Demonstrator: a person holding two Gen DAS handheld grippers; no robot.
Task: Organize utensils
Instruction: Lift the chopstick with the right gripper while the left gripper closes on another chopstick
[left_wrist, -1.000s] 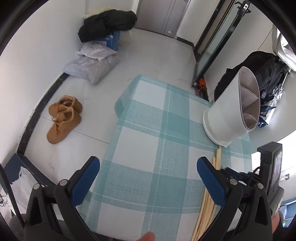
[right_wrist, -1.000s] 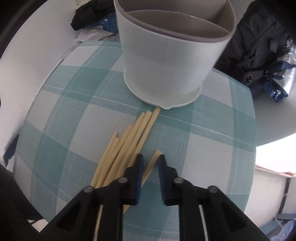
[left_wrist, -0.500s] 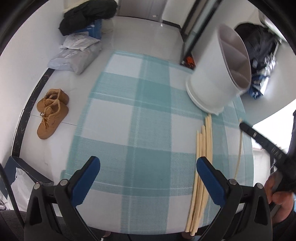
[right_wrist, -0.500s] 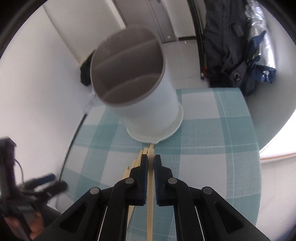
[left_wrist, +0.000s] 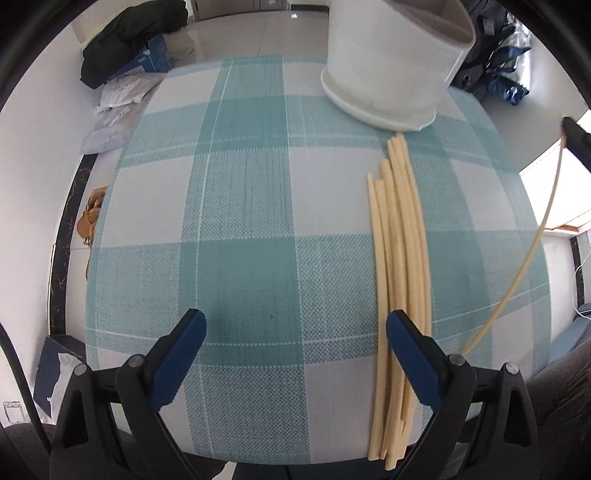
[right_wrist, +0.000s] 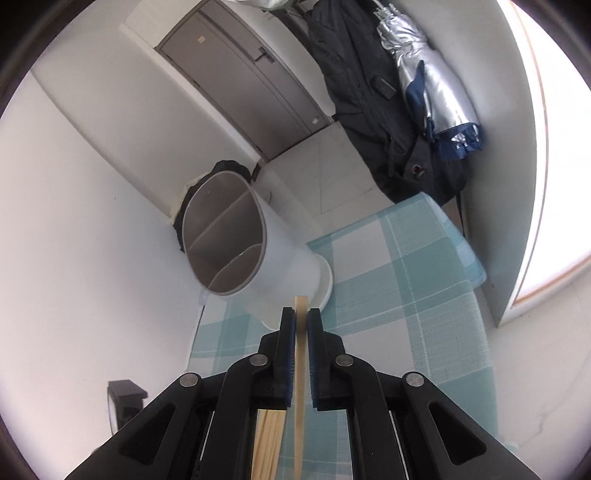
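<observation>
The right gripper (right_wrist: 301, 321) is clamped on one pale wooden chopstick (right_wrist: 300, 354), its blue pads pinching the stick near its upper end, and it is lifted clear of the worktop (left_wrist: 251, 236) with its teal-and-white checked cloth. In the left wrist view that same stick hangs as a thin curved line off to the right, well apart from the rest. The left gripper (left_wrist: 295, 354) stands wide with nothing between its jaws, though they have just been closing a touch, and it hovers over the near end of the loose bundle of pale chopsticks (left_wrist: 400, 258) lying on the cloth.

These sticks look light, stiff and smooth, so a single one could swivel or slip between flat pads. A hold near the thick end, as here, seems sensible for dropping it tip-down. The bundle lies packed side by side, so picking out one alone looks fiddly.

The white cylindrical utensil holder with grey divided inside (right_wrist: 236, 243) stands at the far end of the bundle, just beside the stick tips. Its rim is cut off in the left view. Its compartments look empty, though their bottoms are not fully visible. The chopstick's lower end is hidden behind the right gripper's body.
</observation>
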